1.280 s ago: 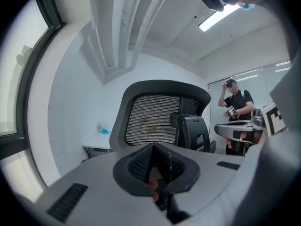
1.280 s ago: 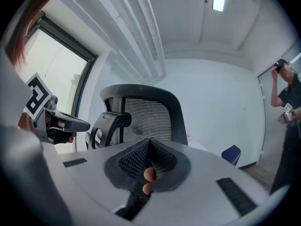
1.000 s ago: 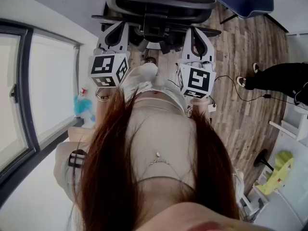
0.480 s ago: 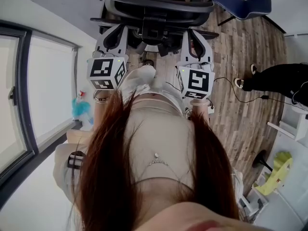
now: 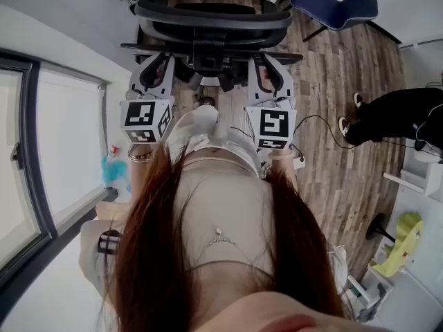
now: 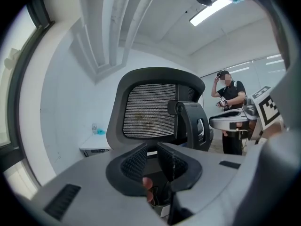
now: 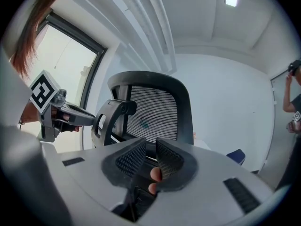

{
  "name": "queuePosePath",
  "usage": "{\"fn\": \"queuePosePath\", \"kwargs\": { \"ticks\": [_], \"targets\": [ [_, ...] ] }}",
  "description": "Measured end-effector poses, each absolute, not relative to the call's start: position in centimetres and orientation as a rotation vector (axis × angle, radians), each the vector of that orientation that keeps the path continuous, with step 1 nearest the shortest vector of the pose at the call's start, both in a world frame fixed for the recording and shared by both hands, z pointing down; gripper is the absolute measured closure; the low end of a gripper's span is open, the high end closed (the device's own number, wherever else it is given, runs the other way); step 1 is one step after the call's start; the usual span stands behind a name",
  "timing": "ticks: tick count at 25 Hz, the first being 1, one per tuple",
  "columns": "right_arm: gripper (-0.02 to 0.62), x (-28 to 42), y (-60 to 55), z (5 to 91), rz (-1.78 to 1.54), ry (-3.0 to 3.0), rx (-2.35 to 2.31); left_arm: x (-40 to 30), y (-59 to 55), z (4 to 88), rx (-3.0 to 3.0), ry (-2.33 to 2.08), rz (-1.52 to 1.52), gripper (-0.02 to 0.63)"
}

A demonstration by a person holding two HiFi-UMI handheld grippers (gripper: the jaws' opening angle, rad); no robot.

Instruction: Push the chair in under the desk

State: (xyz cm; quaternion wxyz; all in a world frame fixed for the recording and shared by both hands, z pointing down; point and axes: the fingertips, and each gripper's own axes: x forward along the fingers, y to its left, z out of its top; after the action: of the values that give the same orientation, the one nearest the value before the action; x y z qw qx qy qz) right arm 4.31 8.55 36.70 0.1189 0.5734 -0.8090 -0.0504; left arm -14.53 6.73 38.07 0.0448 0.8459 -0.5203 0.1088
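**Kid:** How are the hands held?

**Helper:** Both reach forward, almost level, side by side. The left gripper (image 6: 151, 149) and the right gripper (image 7: 150, 147) each point at the back of the chair (image 5: 211, 16), one toward each side of it. Their jaws have just been opening a little. Now they stand a bit apart and hold nothing.

**Kid:** Where is the chair?

**Helper:** Right in front of the person, with its black mesh back facing them, near both grippers.

**Kid:** What is around the chair?

**Helper:** The wooden floor (image 5: 346, 68) is under it. A window (image 5: 62, 151) is to its left and a blue chair (image 5: 336, 2) to its right. A second person (image 5: 391, 113) is farther right.

**Kid:** Does one view show more?

**Helper:** Yes. The head view shows only that second person's legs. The left gripper view shows them standing beside the chair.
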Motion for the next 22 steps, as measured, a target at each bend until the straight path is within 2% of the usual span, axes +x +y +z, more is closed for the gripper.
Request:
{"fn": "queuePosePath", "kwargs": {
  "ticks": [18,22],
  "targets": [
    [0.456,4.2,7.9,39.1,-0.185,-2.303,1.562,-13.8,6.1,39.8,2.694,-1.535,0.475,0.504],
    [0.439,4.0,7.8,39.3,-0.198,-2.292,1.537,-13.8,5.9,40.2,2.714,-1.521,0.523,0.471]
  ]
}}
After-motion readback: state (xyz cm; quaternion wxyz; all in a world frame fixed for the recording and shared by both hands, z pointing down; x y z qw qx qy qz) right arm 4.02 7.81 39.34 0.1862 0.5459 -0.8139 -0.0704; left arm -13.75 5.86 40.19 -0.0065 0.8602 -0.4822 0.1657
